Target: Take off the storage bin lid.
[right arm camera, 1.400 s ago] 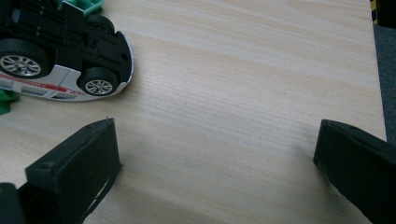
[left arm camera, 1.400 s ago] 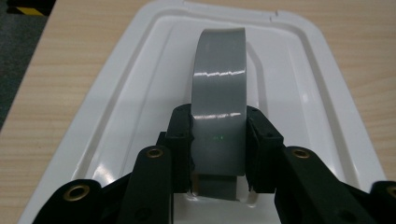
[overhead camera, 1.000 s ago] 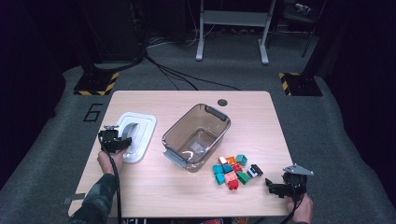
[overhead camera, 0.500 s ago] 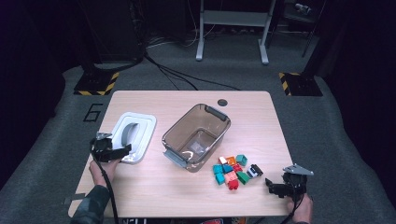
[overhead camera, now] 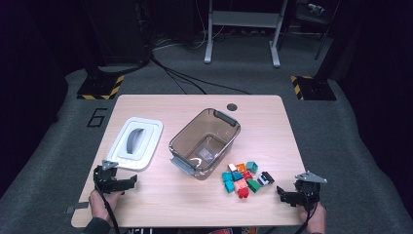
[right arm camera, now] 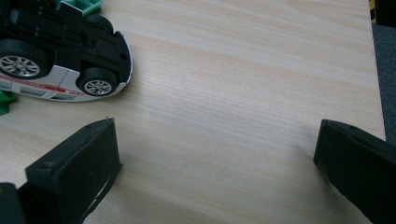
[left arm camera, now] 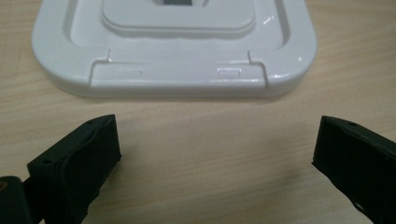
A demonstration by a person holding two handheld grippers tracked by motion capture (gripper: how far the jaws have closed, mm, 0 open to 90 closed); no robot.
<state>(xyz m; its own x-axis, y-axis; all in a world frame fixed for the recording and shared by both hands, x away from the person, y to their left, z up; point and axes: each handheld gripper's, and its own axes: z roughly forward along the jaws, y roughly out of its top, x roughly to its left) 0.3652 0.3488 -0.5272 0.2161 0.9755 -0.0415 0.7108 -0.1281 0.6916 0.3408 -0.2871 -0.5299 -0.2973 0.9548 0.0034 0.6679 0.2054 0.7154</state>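
pale wood-grain worktop [overhead camera: 160, 204]; glossy white plastic lid [overhead camera: 136, 144] with grey handle; smoky brown clear plastic bin [overhead camera: 204, 143]; teal, red, orange, green toy blocks [overhead camera: 239, 177]; black-and-white toy car [right arm camera: 60, 51], red stripe; black tongs [left arm camera: 210, 154].

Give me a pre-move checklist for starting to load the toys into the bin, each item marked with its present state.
1. Lid off the bin: ok. The white lid lies flat on the table, apart from the clear bin.
2. Left gripper free: ok. Its jaws have just been opening and stand wide with nothing between them, short of the lid's edge.
3. Right gripper free: ok. Jaws wide, bare table between them.
4. Bin open and upright: ok. Whether something small lies on its floor: cannot tell.
5. Toys within reach: ok. The pile of blocks sits beside the bin.
6. Toy car easy to grip: not ok. It lies on its side.
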